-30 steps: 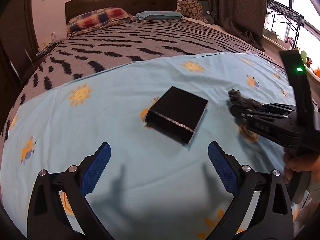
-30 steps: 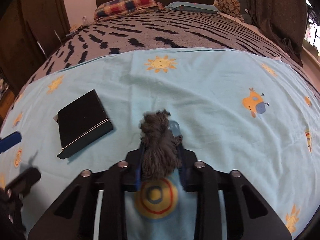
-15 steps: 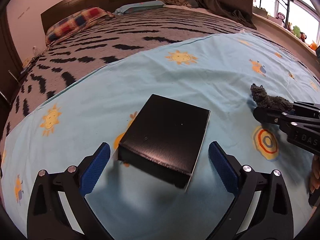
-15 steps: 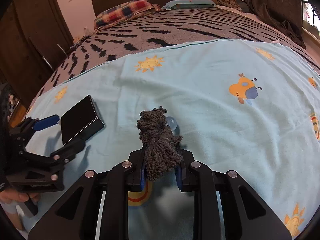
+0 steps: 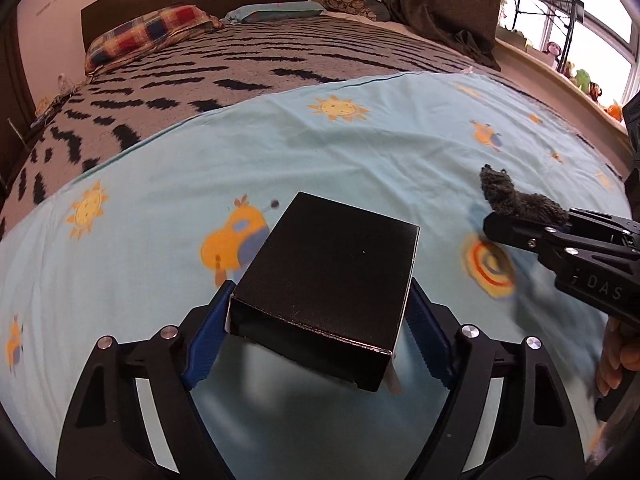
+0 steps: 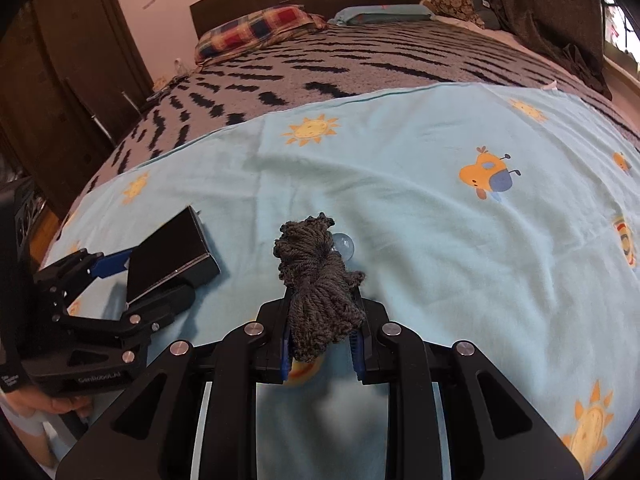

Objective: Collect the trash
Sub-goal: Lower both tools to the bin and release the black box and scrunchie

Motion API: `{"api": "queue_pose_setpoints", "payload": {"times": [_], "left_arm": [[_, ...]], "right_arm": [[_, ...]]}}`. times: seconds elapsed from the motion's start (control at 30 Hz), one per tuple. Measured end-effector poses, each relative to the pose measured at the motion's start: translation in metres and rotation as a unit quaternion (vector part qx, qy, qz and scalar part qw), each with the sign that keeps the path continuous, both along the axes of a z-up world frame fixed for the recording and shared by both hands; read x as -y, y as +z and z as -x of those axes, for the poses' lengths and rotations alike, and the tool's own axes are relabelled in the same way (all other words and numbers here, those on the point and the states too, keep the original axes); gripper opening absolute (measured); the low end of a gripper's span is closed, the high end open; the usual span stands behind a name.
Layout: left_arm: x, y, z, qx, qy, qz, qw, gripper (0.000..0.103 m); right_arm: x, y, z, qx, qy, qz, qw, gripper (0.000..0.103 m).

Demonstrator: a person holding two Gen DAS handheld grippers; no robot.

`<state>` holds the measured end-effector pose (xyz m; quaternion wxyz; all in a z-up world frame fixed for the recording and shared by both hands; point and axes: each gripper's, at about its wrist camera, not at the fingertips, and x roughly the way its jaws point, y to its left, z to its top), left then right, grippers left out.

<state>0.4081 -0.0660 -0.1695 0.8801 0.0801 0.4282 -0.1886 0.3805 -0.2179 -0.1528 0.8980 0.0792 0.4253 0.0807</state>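
We are recording that the left tongs [image 5: 320,316] have just been closing: a second ago they were standing spread, short of the flat black rectangular cardboard box [image 5: 328,276]; now that box is sitting between the blue ribbed pads [image 5: 208,344], which are meeting its two side walls. We are reading this as a grip being taken, with the box, tilted slightly, at the near part of the pale blue fleece blanket with sun and bee prints [image 5: 360,148] that is covering the foot of the bed. The right wrist view is showing the same box [image 6: 168,256] clasped from the left.

The right tongs [image 6: 320,320] are pressed nearly together, pinching a small dark grey bundle of knitted yarn [image 6: 316,276], as they were a second ago; it is riding clear above the blanket. A small clear round object [image 6: 344,244], possibly a bead, is lying just behind it.

We are judging both items collected and carriage to a bin outstanding; no bin is showing.

The box is looking rigid, smooth and faintly glossy; the yarn soft, fuzzy and compressible; the blanket wrinkled and yielding.
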Motion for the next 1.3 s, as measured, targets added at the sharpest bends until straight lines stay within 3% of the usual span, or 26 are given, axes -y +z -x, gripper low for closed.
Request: {"api": "queue_pose_setpoints", "payload": {"times": [0.23,0.47,0.7,0.9,1.03,1.3], "left_arm": [[-0.010,0.025,0.070,0.012,0.013,0.027,0.9995,0.078],[-0.019,0.046,0.155,0.039,0.021,0.018,0.9989,0.078],[-0.031,0.051,0.232,0.041,0.041,0.036,0.9977,0.078],[-0.039,0.029,0.294,0.029,0.062,0.055,0.9961,0.078],[-0.041,0.006,0.330,0.024,0.071,0.042,0.9963,0.078],[-0.049,-0.038,0.369,-0.010,0.085,0.042,0.9954,0.078]], "right_arm": [[-0.011,0.022,0.058,0.013,0.006,0.015,1.000,0.023],[-0.008,0.036,0.126,0.018,0.004,0.014,1.000,0.023],[-0.007,0.046,0.199,0.026,0.017,0.005,1.000,0.023],[-0.008,0.029,0.254,0.015,0.032,-0.002,0.999,0.023],[-0.010,0.007,0.282,-0.007,0.036,-0.010,0.999,0.024],[-0.015,-0.029,0.324,-0.041,0.041,-0.014,0.998,0.024]]}}
